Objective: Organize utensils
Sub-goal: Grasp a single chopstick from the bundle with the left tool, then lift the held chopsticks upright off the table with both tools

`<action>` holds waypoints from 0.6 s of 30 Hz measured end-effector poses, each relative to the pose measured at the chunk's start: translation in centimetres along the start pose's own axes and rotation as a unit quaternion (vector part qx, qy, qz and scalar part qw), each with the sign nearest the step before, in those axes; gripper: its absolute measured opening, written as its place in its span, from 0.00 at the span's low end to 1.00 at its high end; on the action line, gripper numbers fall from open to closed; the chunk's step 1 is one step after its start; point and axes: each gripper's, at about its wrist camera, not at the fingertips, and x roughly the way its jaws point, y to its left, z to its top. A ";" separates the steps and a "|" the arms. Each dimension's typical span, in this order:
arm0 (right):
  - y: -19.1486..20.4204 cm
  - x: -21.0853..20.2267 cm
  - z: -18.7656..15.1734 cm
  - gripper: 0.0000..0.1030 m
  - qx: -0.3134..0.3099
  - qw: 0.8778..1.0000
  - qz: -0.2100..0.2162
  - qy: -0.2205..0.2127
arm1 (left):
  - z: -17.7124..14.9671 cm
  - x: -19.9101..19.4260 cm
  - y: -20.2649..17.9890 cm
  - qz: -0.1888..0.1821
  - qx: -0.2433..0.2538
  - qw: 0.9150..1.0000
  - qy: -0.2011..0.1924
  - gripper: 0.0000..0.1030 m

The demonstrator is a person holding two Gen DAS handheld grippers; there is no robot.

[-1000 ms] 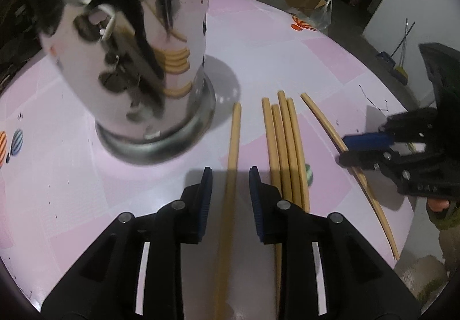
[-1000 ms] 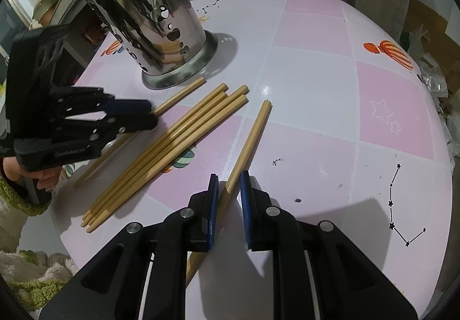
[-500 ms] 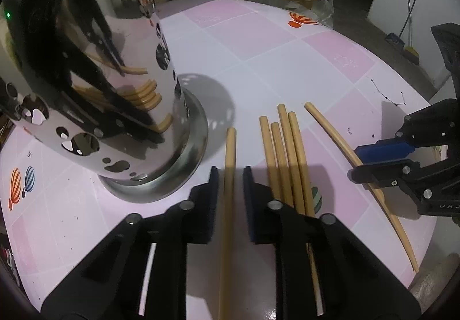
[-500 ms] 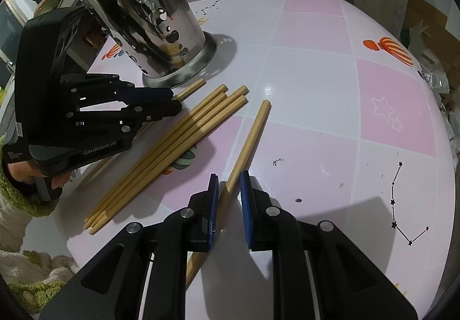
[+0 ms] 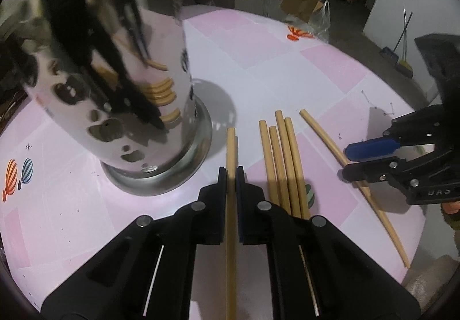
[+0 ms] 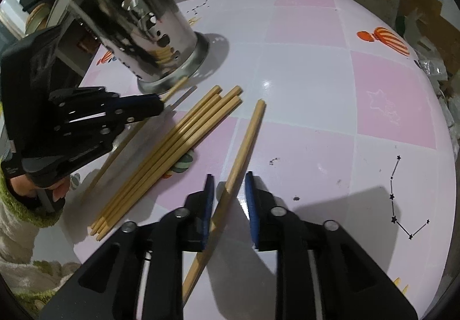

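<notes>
A shiny perforated steel utensil holder (image 5: 115,89) (image 6: 143,32) stands on the table. Just right of its base, my left gripper (image 5: 231,176) (image 6: 159,107) is shut on one bamboo chopstick (image 5: 231,144), which runs back between the fingers. Several more chopsticks (image 5: 283,158) (image 6: 172,144) lie side by side between the two grippers. My right gripper (image 6: 229,179) (image 5: 346,163) is low over a single chopstick (image 6: 247,138) (image 5: 325,138) lying on the table. Its jaws are opening, and the stick lies between the blue pads with gaps on both sides.
The round table (image 6: 316,75) wears a pink-and-white checked cloth with balloon and star prints. Its edge (image 5: 414,262) runs close behind the grippers. A hand in a green fuzzy sleeve (image 6: 28,205) holds the left gripper. Boxes and a plastic bag (image 5: 319,17) sit on the floor beyond.
The left jaws have closed onto the chopstick beside the holder. The right jaws, earlier tight around the single chopstick, have spread apart and the stick rests on the table.
</notes>
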 end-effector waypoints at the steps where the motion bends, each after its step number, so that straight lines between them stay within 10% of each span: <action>1: 0.0 0.0 0.1 0.29 0.001 1.000 -0.004 -0.001 | -0.1 -0.3 0.2 0.000 -0.002 1.000 -0.003 0.05; 12: 2.6 1.5 1.9 0.29 -0.037 0.993 -0.109 0.003 | -1.1 -4.8 2.5 -0.001 -0.038 0.998 -0.055 0.05; 18: 2.8 2.0 2.4 0.08 -0.027 0.993 -0.116 0.008 | -2.1 -7.7 3.9 -0.010 -0.058 0.995 -0.086 0.05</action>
